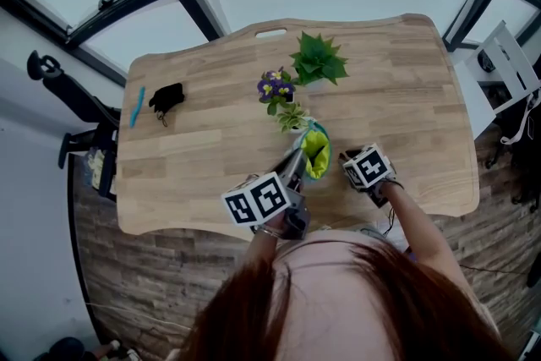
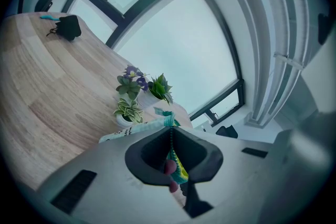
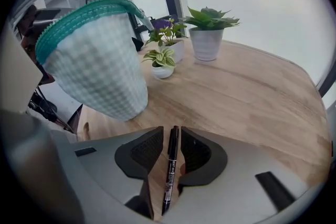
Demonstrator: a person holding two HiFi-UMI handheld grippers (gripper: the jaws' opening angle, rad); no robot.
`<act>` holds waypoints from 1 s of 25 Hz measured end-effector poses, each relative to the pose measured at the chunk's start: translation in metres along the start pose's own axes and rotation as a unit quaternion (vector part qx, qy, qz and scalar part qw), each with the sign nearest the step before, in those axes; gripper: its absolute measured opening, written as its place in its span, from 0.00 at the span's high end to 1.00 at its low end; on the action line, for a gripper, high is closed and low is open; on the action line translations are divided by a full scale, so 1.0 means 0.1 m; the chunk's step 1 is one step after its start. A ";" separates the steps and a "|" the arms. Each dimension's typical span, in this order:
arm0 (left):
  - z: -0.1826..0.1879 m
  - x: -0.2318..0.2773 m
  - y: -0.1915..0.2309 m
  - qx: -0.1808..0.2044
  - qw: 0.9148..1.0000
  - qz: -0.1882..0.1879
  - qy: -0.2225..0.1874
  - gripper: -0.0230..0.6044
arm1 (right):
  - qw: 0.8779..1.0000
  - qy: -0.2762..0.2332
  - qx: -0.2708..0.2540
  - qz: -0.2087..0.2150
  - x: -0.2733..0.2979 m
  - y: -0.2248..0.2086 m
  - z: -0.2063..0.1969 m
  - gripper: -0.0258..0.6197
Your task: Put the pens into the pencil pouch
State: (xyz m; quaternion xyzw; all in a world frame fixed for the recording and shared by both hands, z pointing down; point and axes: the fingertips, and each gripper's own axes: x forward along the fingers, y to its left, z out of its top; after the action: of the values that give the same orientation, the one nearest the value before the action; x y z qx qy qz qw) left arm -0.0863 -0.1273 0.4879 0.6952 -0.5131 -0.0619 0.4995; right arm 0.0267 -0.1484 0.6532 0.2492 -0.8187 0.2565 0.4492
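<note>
My left gripper (image 1: 296,161) is shut on the zipper rim of the pencil pouch (image 1: 315,152) and holds it up off the table, mouth open with a yellow-green lining showing. In the left gripper view the teal zipper edge (image 2: 170,150) is pinched between the jaws. The right gripper view shows the checked pouch (image 3: 97,65) hanging at upper left. My right gripper (image 3: 172,136) points down at the wooden table (image 1: 406,97) with its jaws open, and a black pen (image 3: 170,168) lies lengthwise between them. The pads are not pressing on the pen.
Three small potted plants stand just behind the pouch: a green one (image 1: 317,59), a purple-flowered one (image 1: 276,86) and a small variegated one (image 1: 293,118). At the table's far left lie a black object (image 1: 167,97) and a thin turquoise stick (image 1: 137,106).
</note>
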 end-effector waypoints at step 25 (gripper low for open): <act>0.02 0.02 0.05 -0.004 1.000 0.002 -0.001 0.95 | 0.992 -0.071 0.097 -0.022 -0.19 -0.16 0.17 0.88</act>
State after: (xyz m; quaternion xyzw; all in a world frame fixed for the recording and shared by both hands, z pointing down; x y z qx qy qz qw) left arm -0.0893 -0.1300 0.4915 0.6919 -0.5149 -0.0637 0.5020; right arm 0.0356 -0.1682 0.6316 0.3272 -0.8141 0.3069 0.3687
